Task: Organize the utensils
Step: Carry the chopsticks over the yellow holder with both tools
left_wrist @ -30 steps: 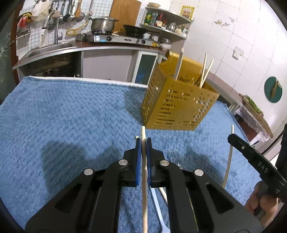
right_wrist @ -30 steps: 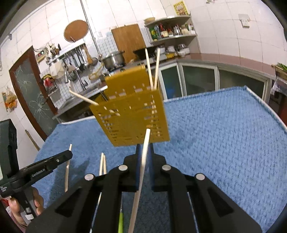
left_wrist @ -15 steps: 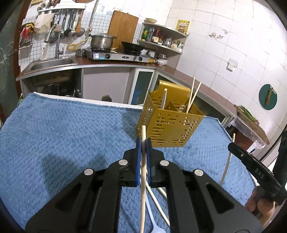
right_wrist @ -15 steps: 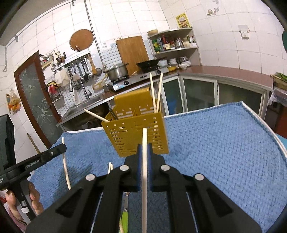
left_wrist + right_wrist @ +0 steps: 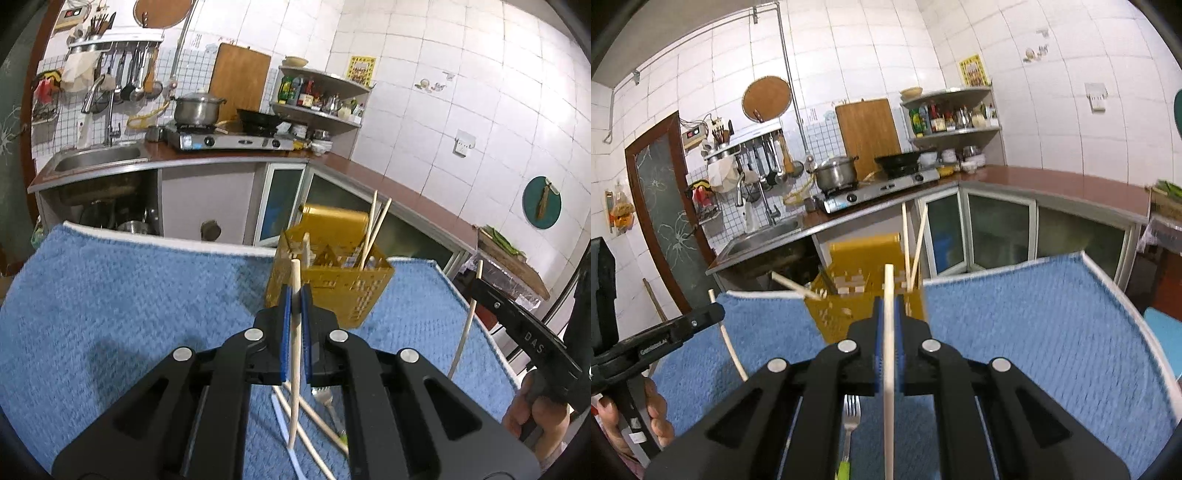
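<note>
Pale wood chopstick (image 5: 295, 343) sits clamped between the blue pads of the left tongs (image 5: 294, 295), running w/ the fingers; its tip pokes out ahead, just short of the yellow slotted caddy (image 5: 343, 291), lower end hanging free above the surface. Right tongs (image 5: 890, 306) are closed the same way on a second chopstick (image 5: 888, 369), which lies straight along the fingers, tip up in front of the caddy. Both sticks held clear of the blue towel (image 5: 129, 295).

Caddy stands upright on the towel's far part, directly ahead of both tongs. Two chopsticks (image 5: 373, 232) lean out of its right compartment; one more (image 5: 794, 286) juts out sideways on its left, seen from the right wrist view.

Nearer than the caddy, under the left tongs, loose chopsticks (image 5: 314, 410), a fork (image 5: 849, 417) and a white utensil (image 5: 284, 421) lie on the towel. Behind the caddy: kitchen counter w/ pot (image 5: 197, 107) on stove.
</note>
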Demonstrator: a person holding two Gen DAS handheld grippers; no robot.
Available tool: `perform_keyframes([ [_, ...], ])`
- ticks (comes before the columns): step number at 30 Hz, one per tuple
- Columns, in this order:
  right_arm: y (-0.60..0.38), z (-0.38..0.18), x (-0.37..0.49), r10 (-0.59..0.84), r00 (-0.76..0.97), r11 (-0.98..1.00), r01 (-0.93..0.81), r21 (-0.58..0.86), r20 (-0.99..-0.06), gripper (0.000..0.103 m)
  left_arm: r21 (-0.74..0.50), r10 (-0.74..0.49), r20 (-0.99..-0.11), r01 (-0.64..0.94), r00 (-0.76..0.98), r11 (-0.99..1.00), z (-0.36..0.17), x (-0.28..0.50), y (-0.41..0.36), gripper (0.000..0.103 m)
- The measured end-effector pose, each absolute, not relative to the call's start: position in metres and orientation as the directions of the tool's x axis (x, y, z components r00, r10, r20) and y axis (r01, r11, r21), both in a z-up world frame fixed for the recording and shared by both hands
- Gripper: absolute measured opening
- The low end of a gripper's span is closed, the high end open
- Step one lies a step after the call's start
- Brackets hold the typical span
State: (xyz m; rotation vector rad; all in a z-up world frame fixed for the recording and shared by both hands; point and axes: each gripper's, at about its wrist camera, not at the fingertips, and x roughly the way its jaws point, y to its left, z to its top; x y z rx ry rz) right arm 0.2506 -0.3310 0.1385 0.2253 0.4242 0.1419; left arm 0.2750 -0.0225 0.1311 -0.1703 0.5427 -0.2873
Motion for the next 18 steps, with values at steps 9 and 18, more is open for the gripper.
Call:
perform_keyframes([
  [9,-0.342,0.211,0.288,0.153,0.954,0.973,-0.1,0.208,-0.256,0.006,-0.222,-0.321,-0.401,0.249,0.858,0.943,0.204,0.297,-0.043,0.004],
  [18,-0.337,0.259,0.347,0.115,0.985,0.981,-0.093,0.172,-0.127,0.006,-0.16,-0.3,-0.324,0.26,0.897,0.952,0.256,0.347,-0.074,0.004],
])
